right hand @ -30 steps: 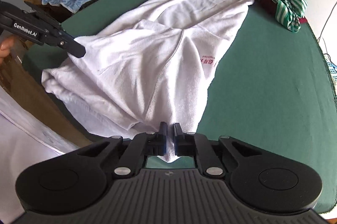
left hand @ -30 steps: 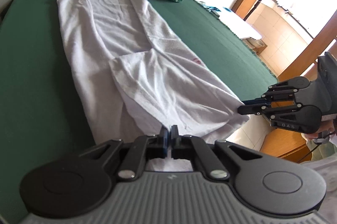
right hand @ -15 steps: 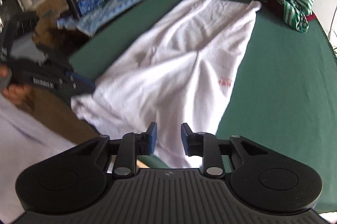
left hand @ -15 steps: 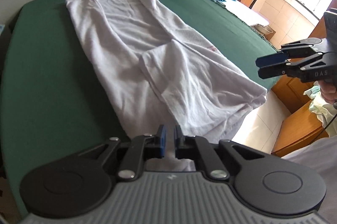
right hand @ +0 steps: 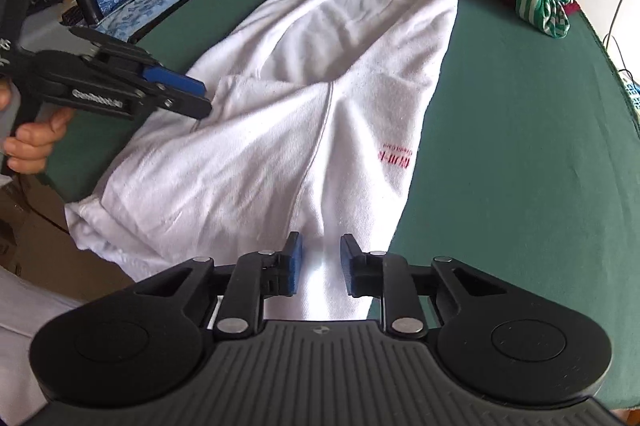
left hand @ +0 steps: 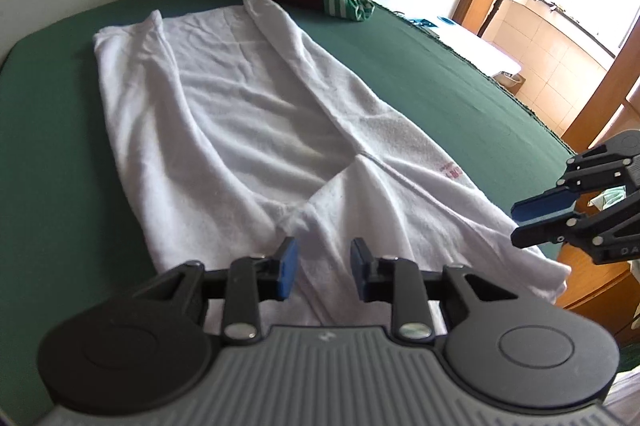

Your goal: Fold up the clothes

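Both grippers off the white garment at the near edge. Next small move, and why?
Probably bring both grippers back down onto the near hem. The white garment lies lengthwise on the green bed, its near end rumpled and hanging over the edge. The left gripper is opening and the right gripper closing, cloth seen between each pair of pads but neither pressing it. Regripping would let the end be folded away.

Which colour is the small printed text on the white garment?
Red print on the white garment, clearest in the right wrist view.
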### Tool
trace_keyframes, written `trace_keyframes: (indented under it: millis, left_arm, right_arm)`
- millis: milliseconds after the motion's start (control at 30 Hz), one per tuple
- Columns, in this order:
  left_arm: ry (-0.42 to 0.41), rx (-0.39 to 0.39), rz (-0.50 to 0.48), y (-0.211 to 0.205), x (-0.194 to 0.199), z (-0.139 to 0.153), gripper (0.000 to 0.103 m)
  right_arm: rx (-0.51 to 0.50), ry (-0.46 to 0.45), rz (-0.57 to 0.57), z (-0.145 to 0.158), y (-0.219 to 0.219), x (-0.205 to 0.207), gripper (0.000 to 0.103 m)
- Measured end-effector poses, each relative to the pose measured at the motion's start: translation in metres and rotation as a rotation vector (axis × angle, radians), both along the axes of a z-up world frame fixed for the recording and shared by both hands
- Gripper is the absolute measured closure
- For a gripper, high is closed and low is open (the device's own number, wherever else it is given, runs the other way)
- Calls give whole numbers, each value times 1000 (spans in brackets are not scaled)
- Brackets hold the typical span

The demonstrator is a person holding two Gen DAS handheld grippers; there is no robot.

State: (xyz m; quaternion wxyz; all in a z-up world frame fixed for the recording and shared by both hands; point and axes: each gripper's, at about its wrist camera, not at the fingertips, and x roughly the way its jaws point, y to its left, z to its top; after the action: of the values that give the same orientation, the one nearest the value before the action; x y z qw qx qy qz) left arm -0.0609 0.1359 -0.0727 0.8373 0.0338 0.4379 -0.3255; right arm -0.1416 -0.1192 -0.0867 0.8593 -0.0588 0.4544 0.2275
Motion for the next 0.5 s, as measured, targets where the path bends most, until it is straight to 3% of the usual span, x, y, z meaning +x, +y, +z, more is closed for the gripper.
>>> trace_keyframes:
  millis: [67,267,367,500]
  left_arm:
    - [37,-10,27,-1,9,-6,103]
    - [-28,-50,142,9,-3,18,103]
    - [-31,-12,177,3,-6,19,103]
    - [-29,30,218,-7,-10,17,103]
  right_arm:
    - [24,-24,17,9,-3,13,79]
    - [123,-122,-18,42,-13,93,79]
    - [180,-200,-123,56,-18,160,77]
    - [228,-256,-234,46,-9,261,75]
